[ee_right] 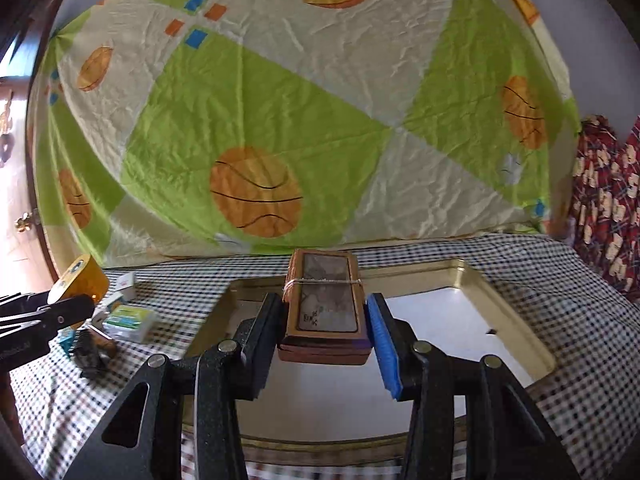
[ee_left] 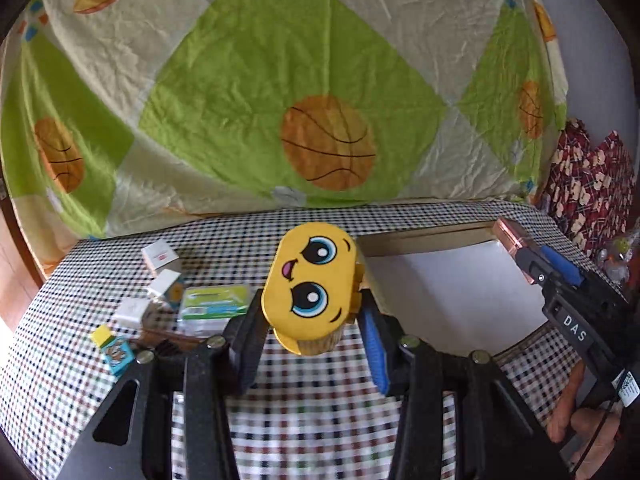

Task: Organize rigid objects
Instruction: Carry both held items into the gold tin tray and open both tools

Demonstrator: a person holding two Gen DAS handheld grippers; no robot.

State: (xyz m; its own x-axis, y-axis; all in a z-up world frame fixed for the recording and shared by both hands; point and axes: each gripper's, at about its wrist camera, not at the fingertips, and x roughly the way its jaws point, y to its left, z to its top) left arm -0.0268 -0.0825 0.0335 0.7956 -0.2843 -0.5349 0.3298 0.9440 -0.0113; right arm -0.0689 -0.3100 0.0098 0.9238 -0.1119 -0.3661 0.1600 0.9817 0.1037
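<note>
Left gripper (ee_left: pixel 310 316): its jaws pinch a yellow case (ee_left: pixel 310 280) with a cartoon face, held up over the checked bench (ee_left: pixel 320 420).
Right gripper (ee_right: pixel 326 328): its jaws pinch a brown card stack (ee_right: pixel 325 304) tied with string, held over the tray (ee_right: pixel 516 308).
Tray: gold rim, white inside, by the bench's right edge.
Small boxes (ee_left: pixel 160 288): piled near the bench's left edge, with a green and white pack (ee_left: pixel 214 306).
Back: a green basketball sheet (ee_left: pixel 280 80) hangs behind the bench.

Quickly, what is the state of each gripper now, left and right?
Left gripper: shut on the yellow face box.
Right gripper: shut on the tied card stack.
</note>
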